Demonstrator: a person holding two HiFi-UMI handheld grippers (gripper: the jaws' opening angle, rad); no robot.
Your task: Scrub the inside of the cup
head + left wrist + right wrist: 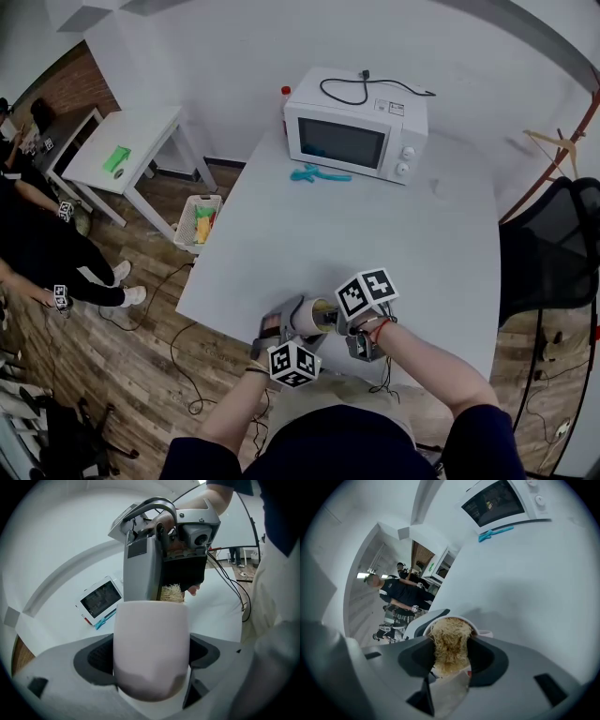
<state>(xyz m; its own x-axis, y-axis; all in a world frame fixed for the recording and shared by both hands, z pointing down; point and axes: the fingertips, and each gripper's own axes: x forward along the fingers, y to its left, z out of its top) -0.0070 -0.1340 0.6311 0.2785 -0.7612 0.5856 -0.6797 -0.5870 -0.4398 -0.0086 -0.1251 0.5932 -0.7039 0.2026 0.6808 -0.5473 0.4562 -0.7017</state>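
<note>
A white cup (151, 648) sits between the jaws of my left gripper (152, 656), which is shut on it. The head view shows the cup (307, 317) lying sideways over the table's near edge, its mouth toward my right gripper (330, 322). The right gripper (451, 654) is shut on a tan fibrous scrubber (449, 645). The scrubber's far end is pushed into the cup's mouth (457, 620). From the left gripper view a tuft of scrubber (171, 593) shows just above the cup's rim, under the right gripper's body (161, 550).
A white microwave (355, 125) stands at the far side of the white table (403, 234), with a blue tool (317, 174) lying before it. A small white side table (127, 148) and a basket (197, 223) stand at the left. People stand at the far left.
</note>
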